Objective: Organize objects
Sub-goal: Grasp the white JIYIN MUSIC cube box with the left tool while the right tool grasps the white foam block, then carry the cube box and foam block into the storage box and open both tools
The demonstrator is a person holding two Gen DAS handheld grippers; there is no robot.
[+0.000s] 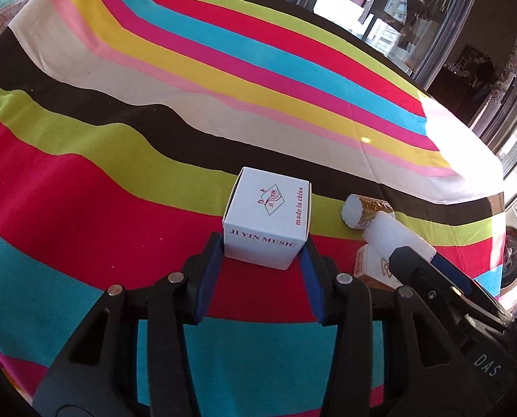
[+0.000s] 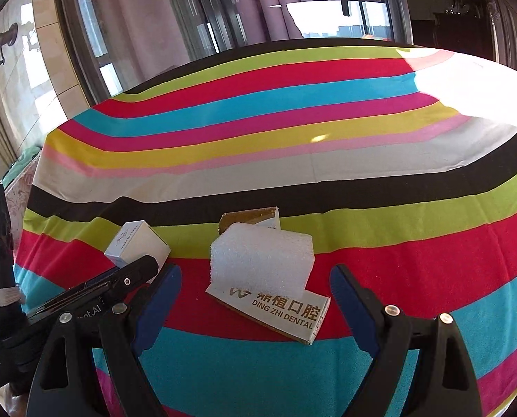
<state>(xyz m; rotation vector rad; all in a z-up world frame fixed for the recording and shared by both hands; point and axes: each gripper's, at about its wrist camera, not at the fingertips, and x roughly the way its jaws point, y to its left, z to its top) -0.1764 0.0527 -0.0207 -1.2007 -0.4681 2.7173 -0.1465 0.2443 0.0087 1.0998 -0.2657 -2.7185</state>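
Left hand-held gripper (image 1: 262,257) clamped on white "JI YIN MUSIC" box (image 1: 268,220), blue pads touching both side faces, box bottom resting on striped cloth (image 1: 119,180) over counter. Right hand-held gripper (image 2: 255,292) spread wide, holding nothing; white foam block (image 2: 261,266) between its fingers w/o contact, lying on "DING ZHI DENTAL" carton (image 2: 286,316). Gold-wrapped foam roll (image 1: 364,210) just beyond foam block, approx. right of white box. Foam block near white box, not touching.
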